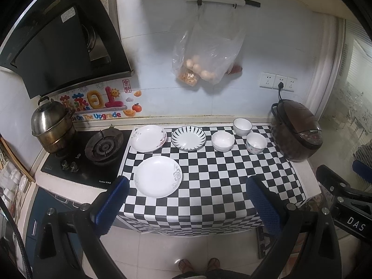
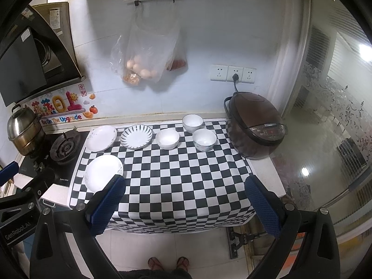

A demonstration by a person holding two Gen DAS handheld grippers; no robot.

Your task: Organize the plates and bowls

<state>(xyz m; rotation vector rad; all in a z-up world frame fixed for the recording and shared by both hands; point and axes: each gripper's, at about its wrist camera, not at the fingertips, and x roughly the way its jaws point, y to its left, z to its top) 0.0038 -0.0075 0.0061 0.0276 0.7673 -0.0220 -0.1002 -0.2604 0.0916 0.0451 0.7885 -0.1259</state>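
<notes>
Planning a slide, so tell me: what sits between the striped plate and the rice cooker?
Three white bowls on the checkered cloth, seen in both views.

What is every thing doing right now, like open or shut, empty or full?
Left gripper: jaws open, empty.
Right gripper: jaws open, empty.
Three plates: empty, unstacked.
Three bowls: upright, unstacked.
Rice cooker: lid shut, plugged in.
Steamer pot: lid on.
Gas burner: no flame.
Plastic bag: hanging, holding eggs.
</notes>
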